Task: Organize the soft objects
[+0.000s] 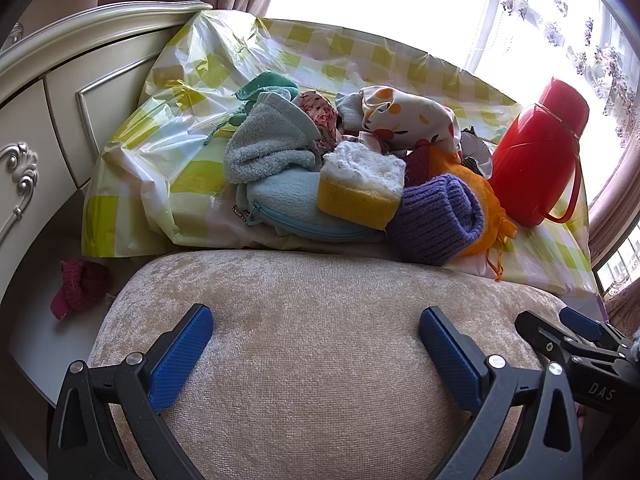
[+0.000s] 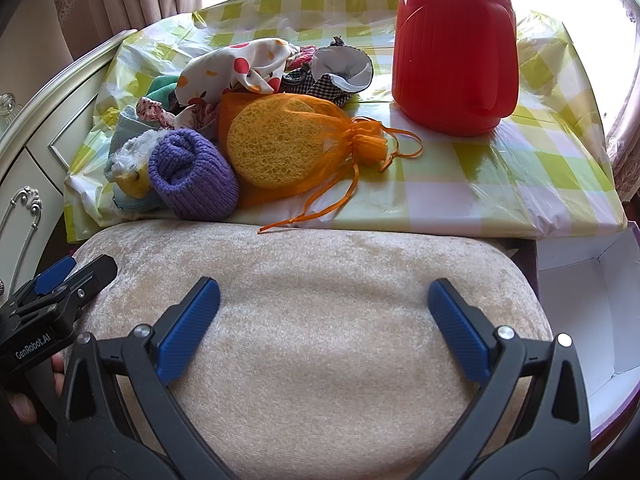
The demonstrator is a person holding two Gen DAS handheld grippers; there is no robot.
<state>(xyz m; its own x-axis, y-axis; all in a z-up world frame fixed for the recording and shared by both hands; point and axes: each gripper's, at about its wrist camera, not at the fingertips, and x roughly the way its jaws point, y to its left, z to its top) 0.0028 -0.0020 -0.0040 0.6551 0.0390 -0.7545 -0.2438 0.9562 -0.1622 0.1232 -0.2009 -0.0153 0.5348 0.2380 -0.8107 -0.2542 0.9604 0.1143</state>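
Soft objects (image 1: 352, 168) are lying heaped on the checked cloth (image 2: 460, 184), beyond the beige cushion (image 2: 312, 320) from both claws. Left gripper (image 1: 316, 350) and right gripper (image 2: 324, 328) are hovering wide, gripping nothing. Purple knit roll (image 2: 192, 172) is sitting nearest, slightly left of the right claw. White box (image 2: 592, 304) at far right is looking empty
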